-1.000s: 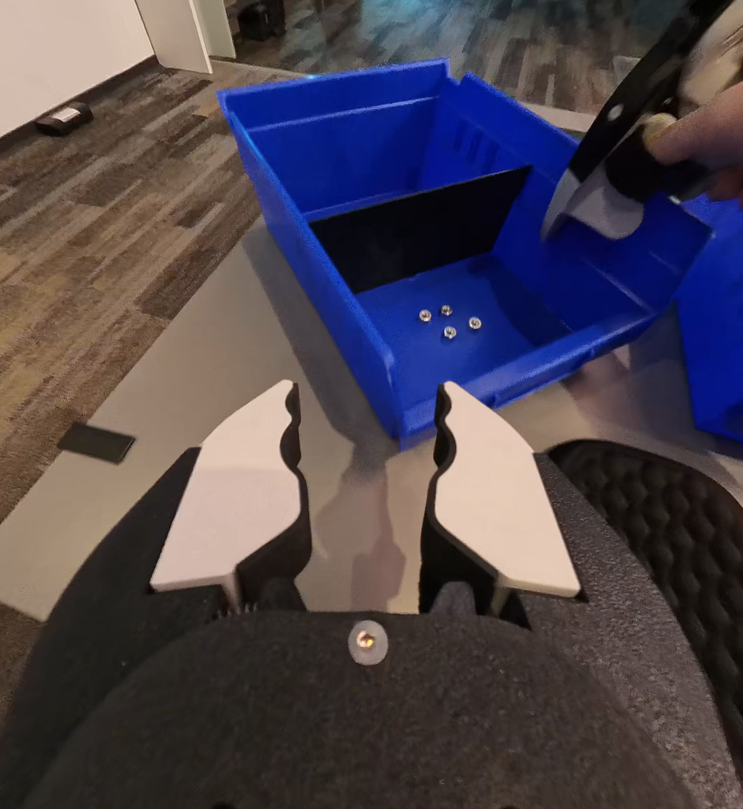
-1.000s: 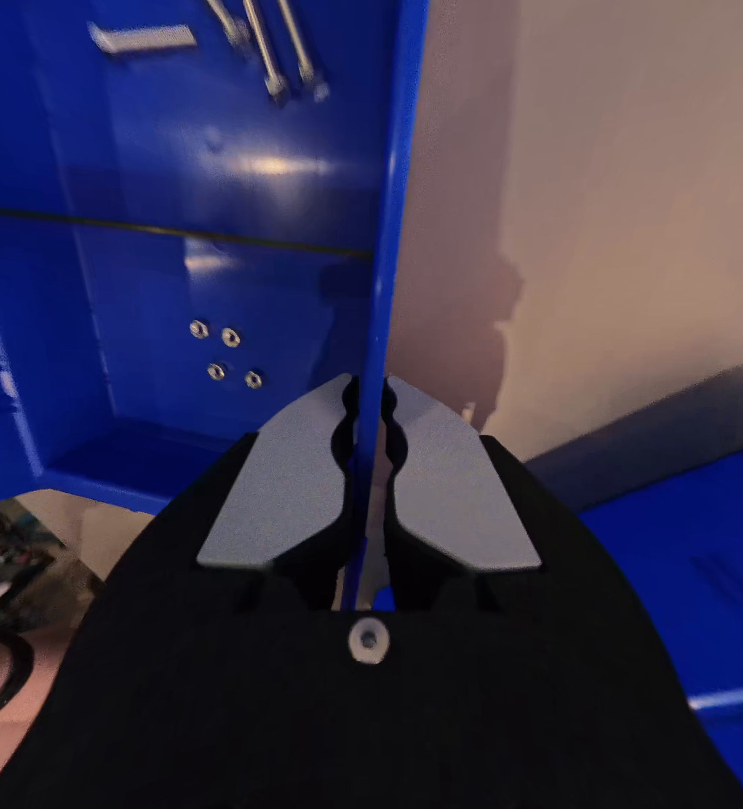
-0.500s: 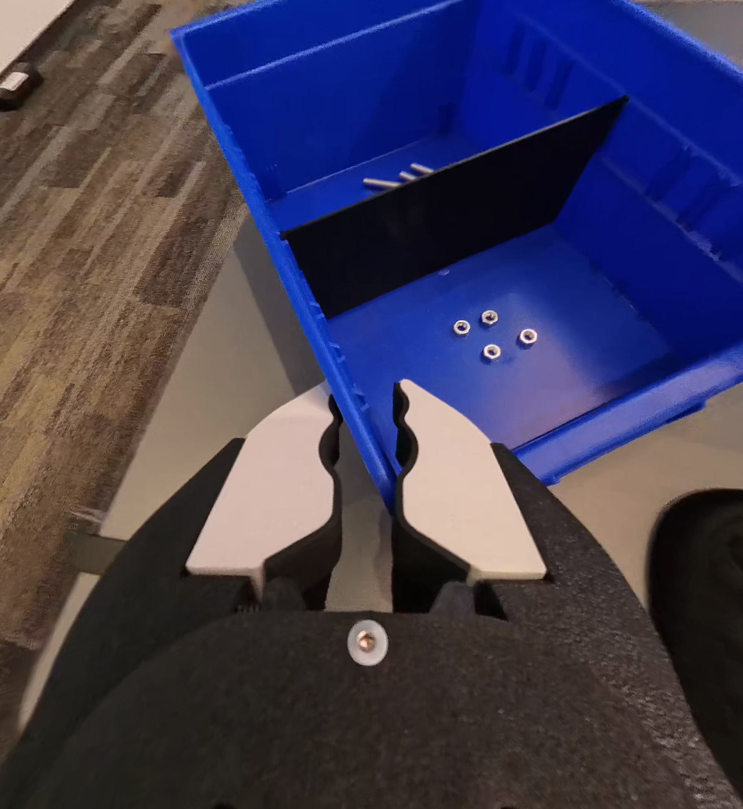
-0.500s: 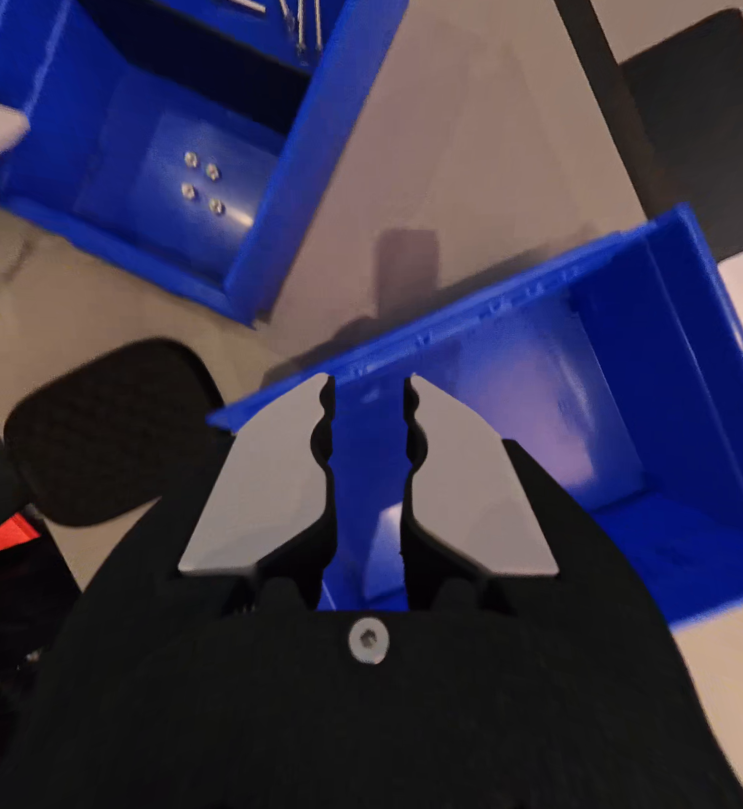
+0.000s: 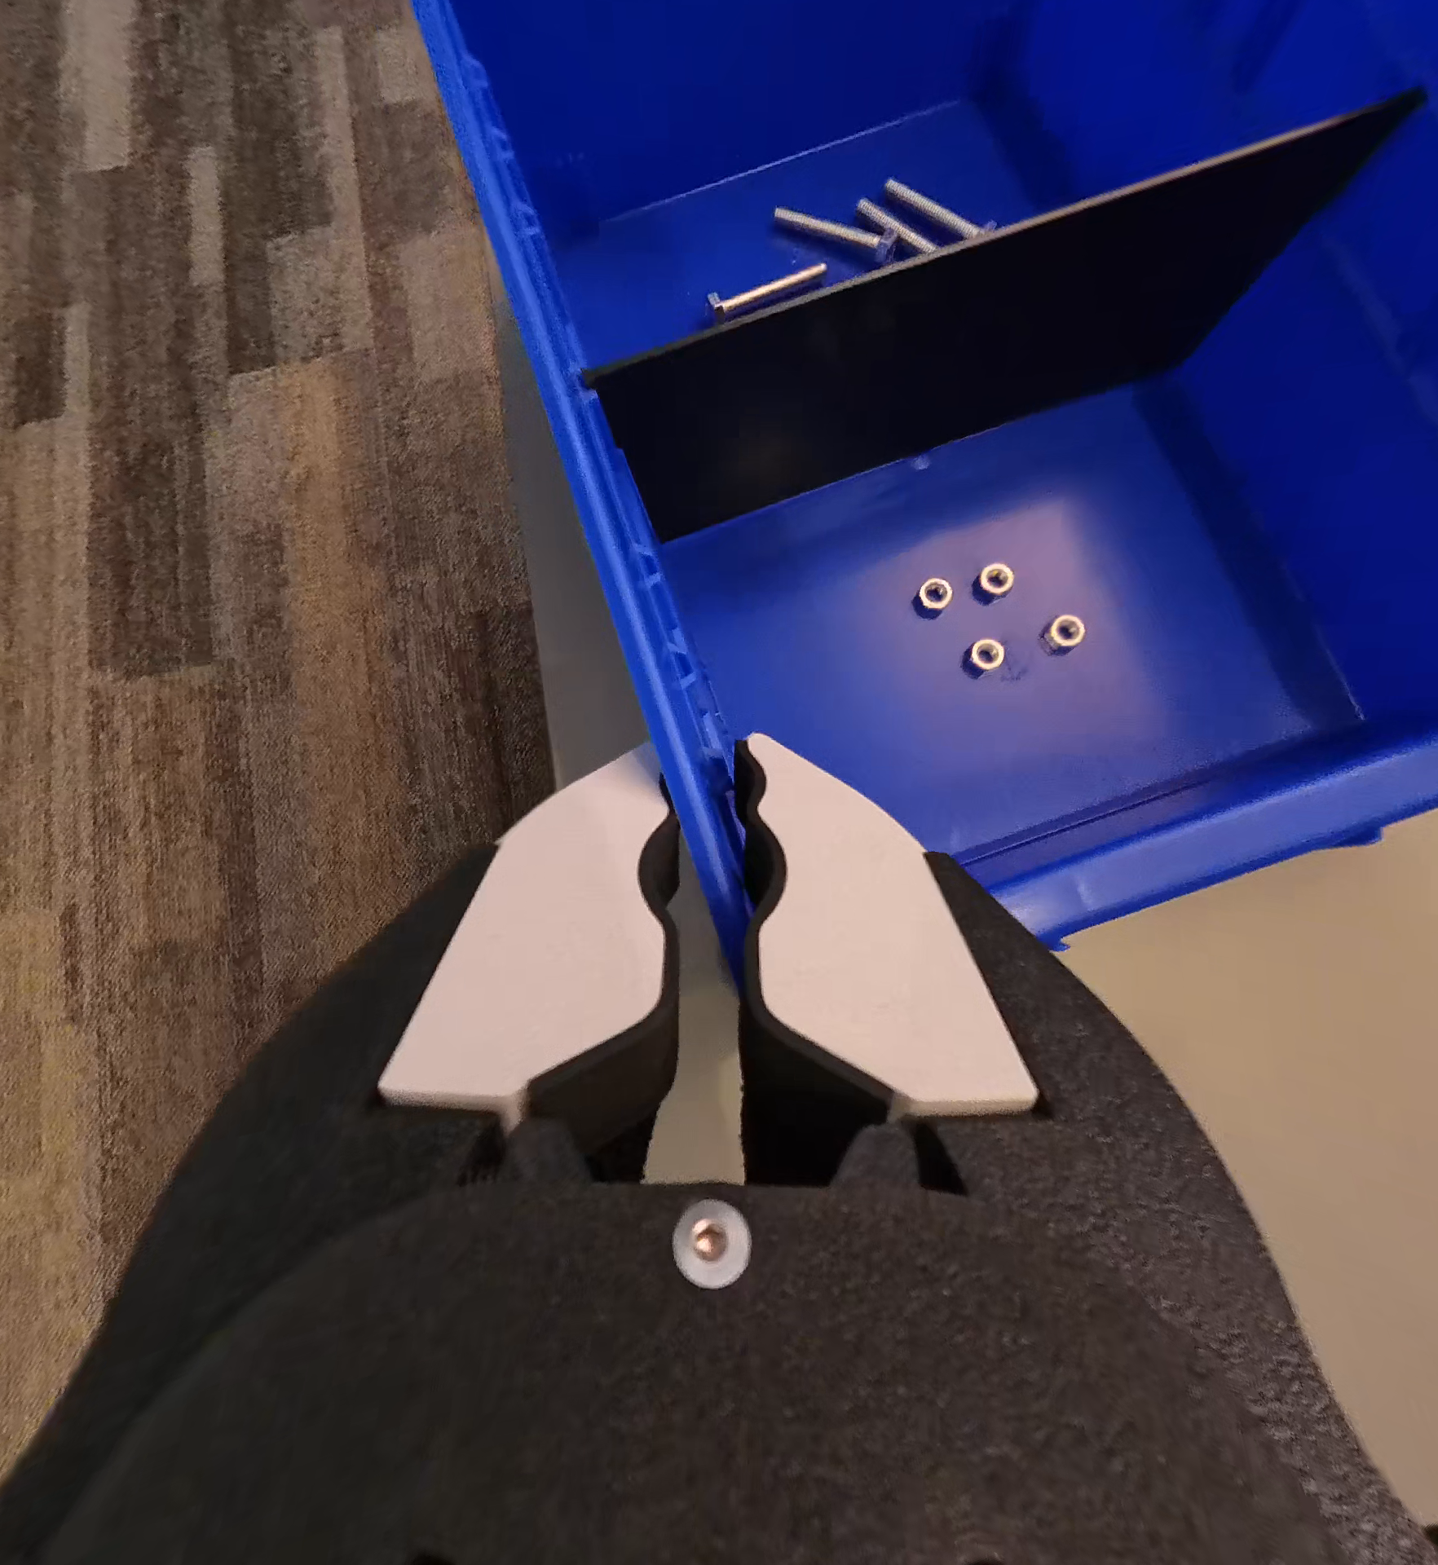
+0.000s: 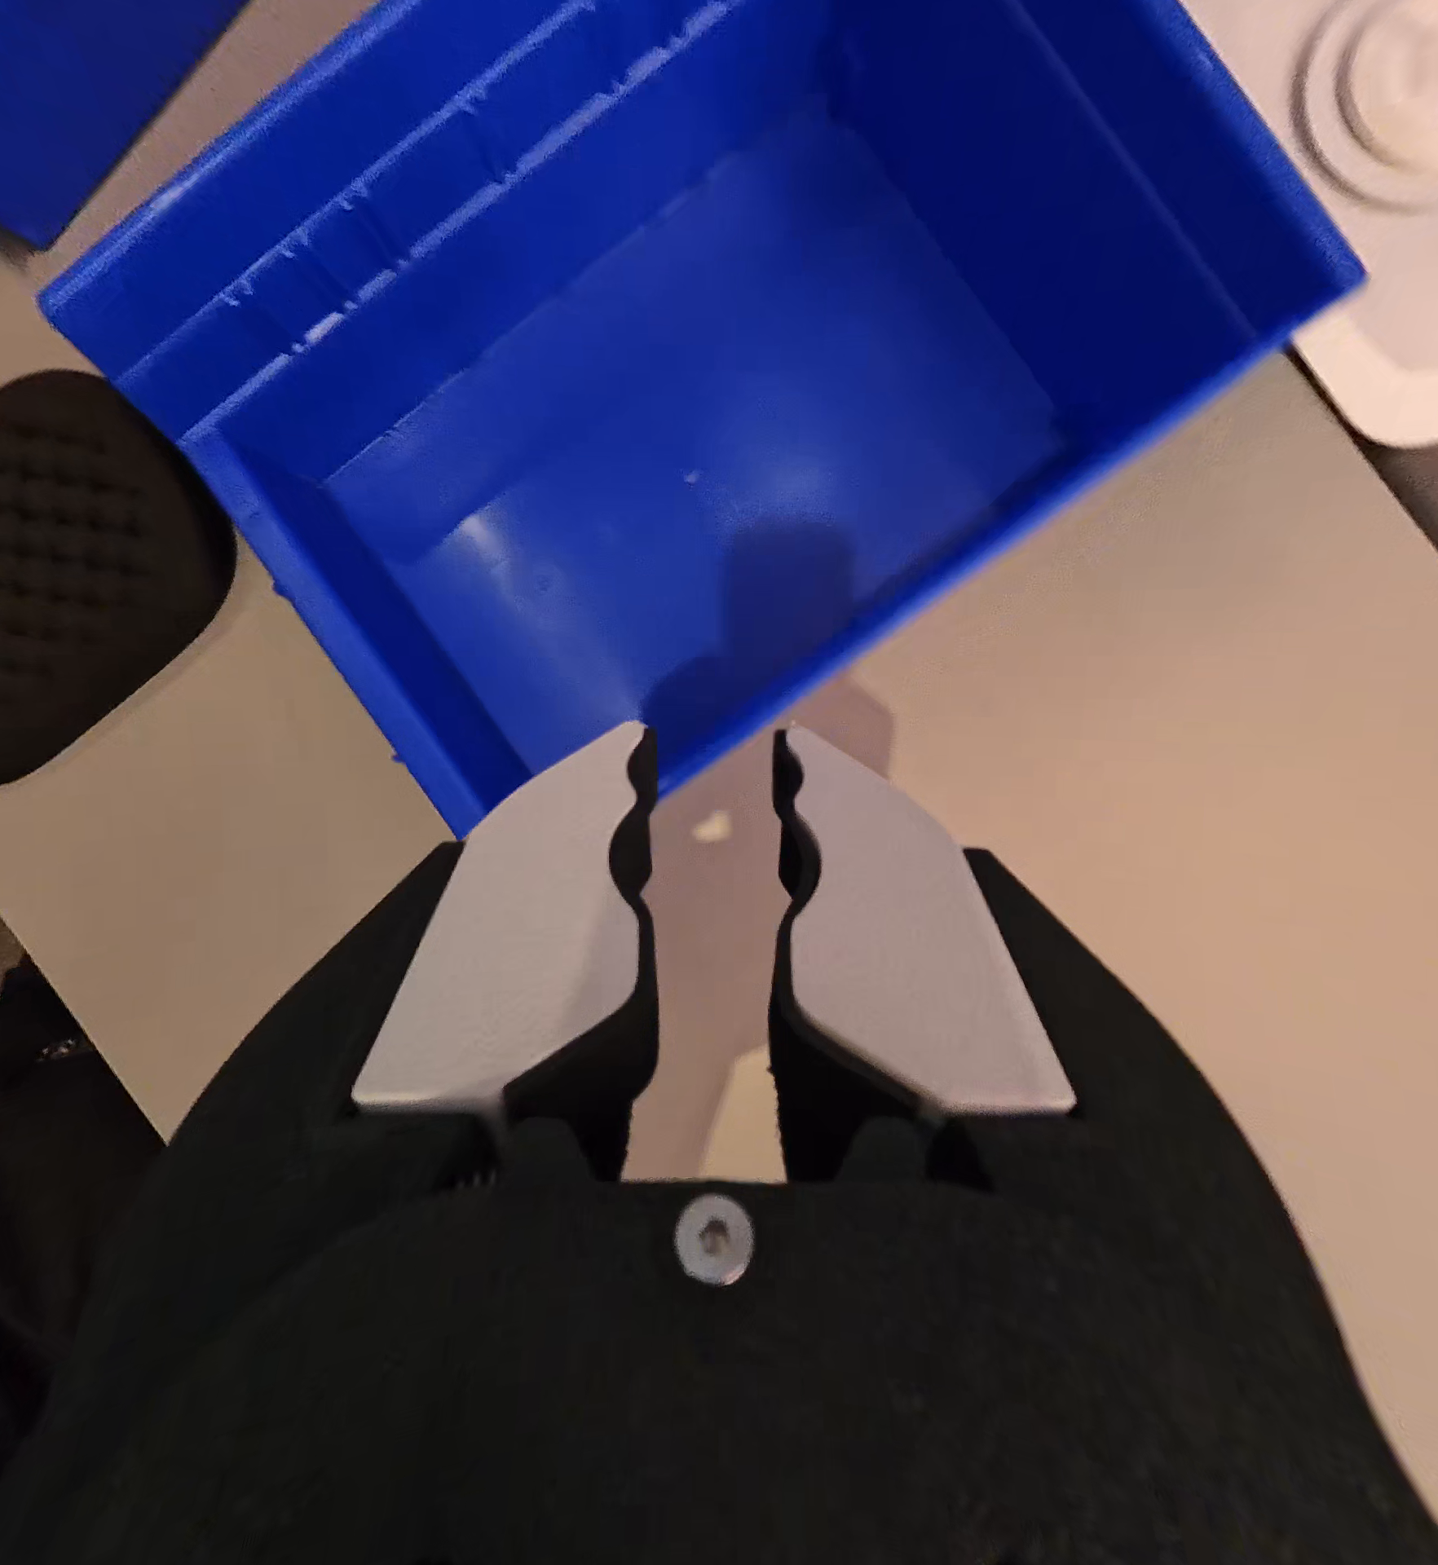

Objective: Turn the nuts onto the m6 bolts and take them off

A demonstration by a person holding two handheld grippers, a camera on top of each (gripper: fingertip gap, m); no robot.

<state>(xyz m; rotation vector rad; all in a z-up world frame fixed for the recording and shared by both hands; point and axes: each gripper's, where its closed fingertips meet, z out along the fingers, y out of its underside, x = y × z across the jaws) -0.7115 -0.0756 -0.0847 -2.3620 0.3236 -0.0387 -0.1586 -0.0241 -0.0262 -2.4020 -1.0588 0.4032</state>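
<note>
The work is sitting at its set-up stage, I judge: no nut is being threaded yet, and the bins are being positioned. The left hand-held gripper [image 5: 703, 834] is clenching the near side wall of the divided blue plastic bin [image 5: 1207, 813], one finger outside the wall and one inside, close to the bin's front corner. Inside that bin, four small silver hex nuts [image 5: 999, 620] are lying loose in a cluster on the floor of the front compartment, just ahead of the black divider panel [image 5: 995, 373]; behind the divider, several long silver threaded bolts [image 5: 851, 241] are lying scattered, some crossing each other, their far ends partly hidden by the panel. The right hand-held gripper [image 6: 714, 766] is hanging released and holding nothing, its fingers parted over the beige desk [image 6: 1164, 804] just outside the near wall of a second, undivided blue plastic bin [image 6: 1325, 271], which appears bare inside, though the view is blurred. A black textured pad [image 6: 63, 576] is lying beside that bin. The next move calls for letting go of the wall, then reaching into the divided bin to pinch one bolt and one nut.
</note>
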